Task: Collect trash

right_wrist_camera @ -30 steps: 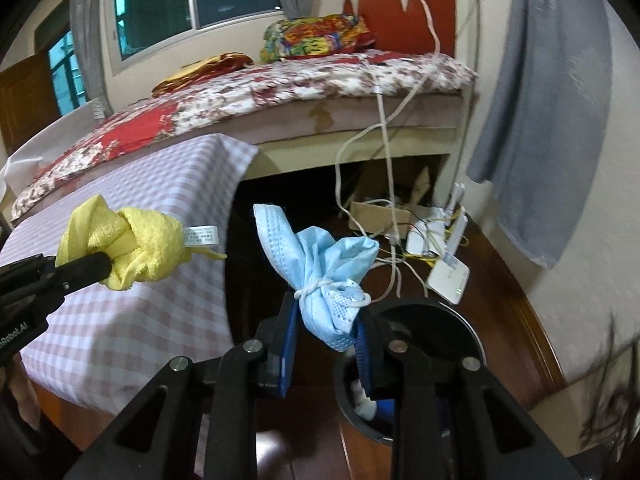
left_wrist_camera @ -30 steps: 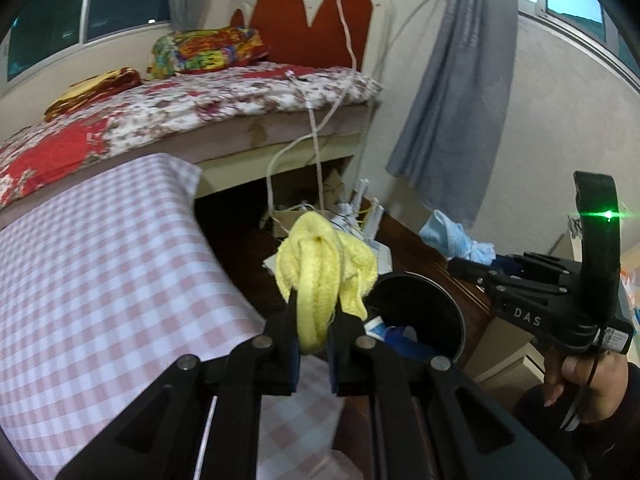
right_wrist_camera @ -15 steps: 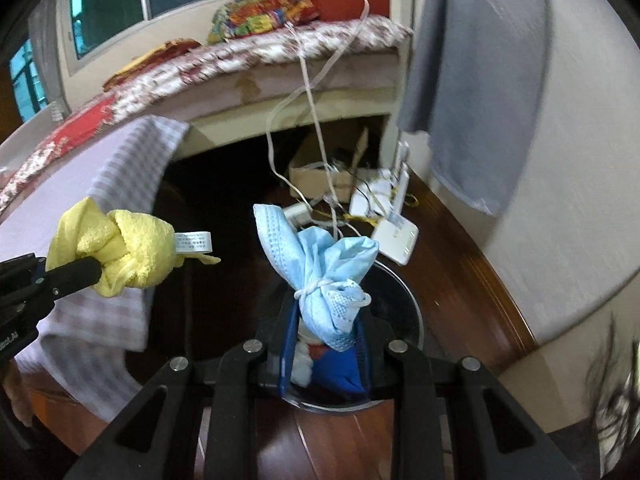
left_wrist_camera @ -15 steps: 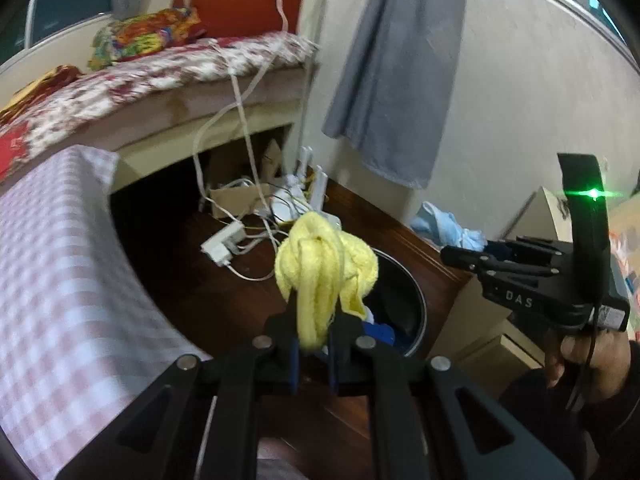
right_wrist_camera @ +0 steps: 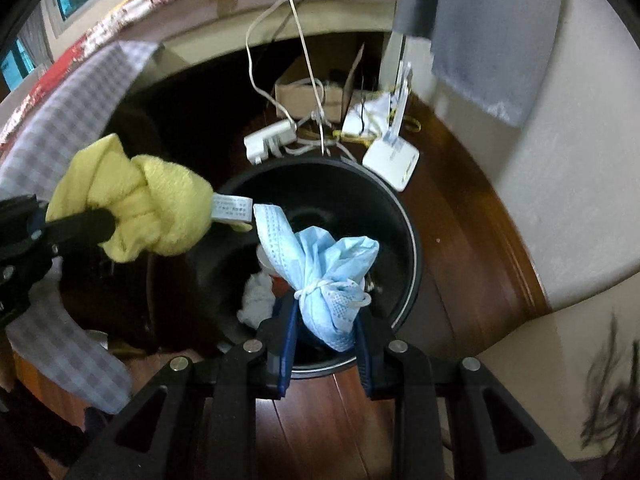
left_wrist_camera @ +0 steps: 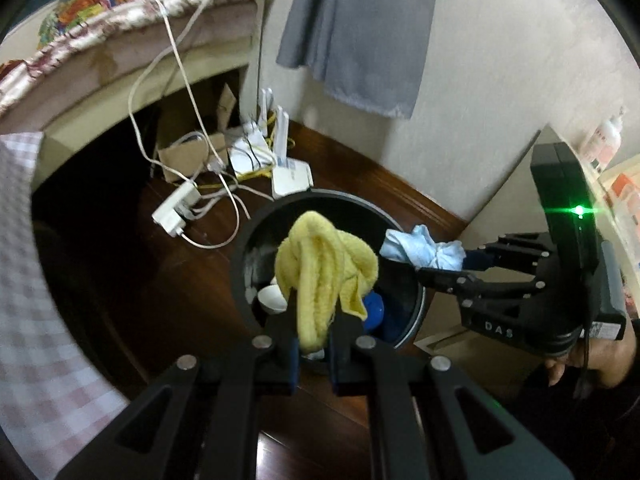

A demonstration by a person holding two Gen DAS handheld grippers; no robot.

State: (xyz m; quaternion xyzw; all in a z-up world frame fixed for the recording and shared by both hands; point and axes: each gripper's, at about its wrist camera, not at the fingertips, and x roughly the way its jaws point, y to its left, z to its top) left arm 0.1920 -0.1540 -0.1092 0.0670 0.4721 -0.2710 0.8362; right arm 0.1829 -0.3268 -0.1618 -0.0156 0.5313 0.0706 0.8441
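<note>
Left hand-held gripper (left_wrist_camera: 314, 344) is clamped on a knotted yellow terry-cloth rag (left_wrist_camera: 324, 268), its two black fingers pressed against the lower fold of the cloth, and the bundle hangs over the open mouth of a round black trash bin (left_wrist_camera: 256, 232) that stands on the dark wooden floor (left_wrist_camera: 192, 280). Seen from the right wrist view, the same yellow rag (right_wrist_camera: 140, 208) sits at about 9 o'clock from the bin's centre, over its rim (right_wrist_camera: 412, 240), with a small white care label (right_wrist_camera: 232, 207) sticking out toward the middle. Right hand-held gripper (right_wrist_camera: 326, 344) is closed on a crumpled pale blue disposable face mask (right_wrist_camera: 320, 268) tied round with its own white ear loop; the mask is held above the bin opening, toward 6 o'clock of the mouth. In the left wrist view that mask (left_wrist_camera: 420, 246) shows at the bin's 3 o'clock edge, pinched at the tip of the right tool. Inside the bin lie a wad of white paper (right_wrist_camera: 256, 300), a small white cup-like piece (left_wrist_camera: 272, 298) and something deep blue (left_wrist_camera: 374, 310), its shape hard to tell. Beyond the bin at 12 o'clock, on the floor, are a white router with upright antennas (left_wrist_camera: 280, 160), a white power strip (left_wrist_camera: 176, 212) with tangled white cables, and a brown cardboard box (right_wrist_camera: 312, 94). At 9 o'clock a pink-and-white checked cloth (left_wrist_camera: 36, 320) covers a bed edge, and a grey curtain (left_wrist_camera: 360, 32) hangs against the cream wall at 1 o'clock.
</note>
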